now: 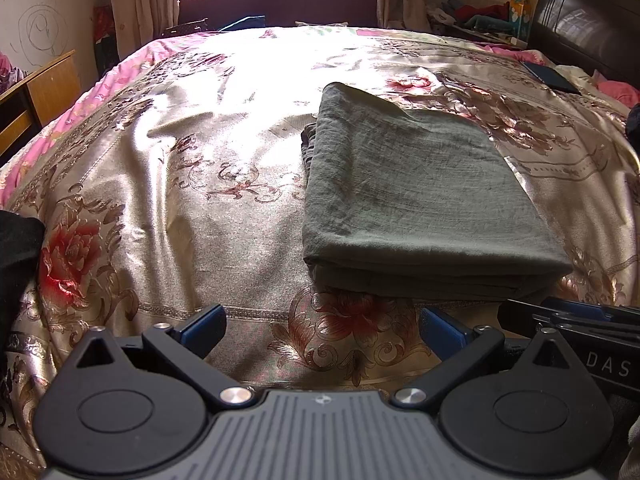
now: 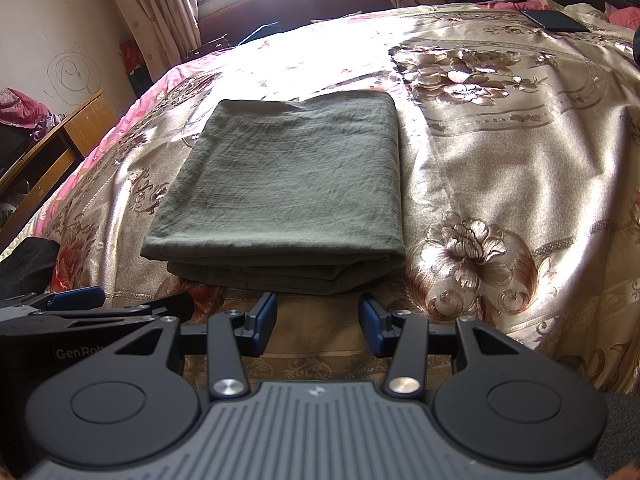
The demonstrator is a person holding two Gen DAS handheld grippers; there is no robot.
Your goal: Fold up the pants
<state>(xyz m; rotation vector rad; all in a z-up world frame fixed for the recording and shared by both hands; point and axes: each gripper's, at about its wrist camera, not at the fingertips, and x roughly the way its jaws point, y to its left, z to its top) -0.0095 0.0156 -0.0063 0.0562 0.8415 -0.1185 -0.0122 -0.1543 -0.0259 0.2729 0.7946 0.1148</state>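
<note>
The pants lie folded in a tidy stack on the bed. Both the left claw and right claw hang released, empty; folding looks finished, probably.

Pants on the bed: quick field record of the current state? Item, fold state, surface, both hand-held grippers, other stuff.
item: grey-green pants
fold state: folded into a flat rectangular stack, layered edges facing the cameras
surface: floral satin bedspread
left hand-held gripper: open, nothing between its fingers, short of the pants' near edge
right hand-held gripper: open, nothing between its fingers, just in front of the stack
contact: neither gripper touches the pants
other: dark flat object at the far right of the bed; wooden desk left of the bed
</note>
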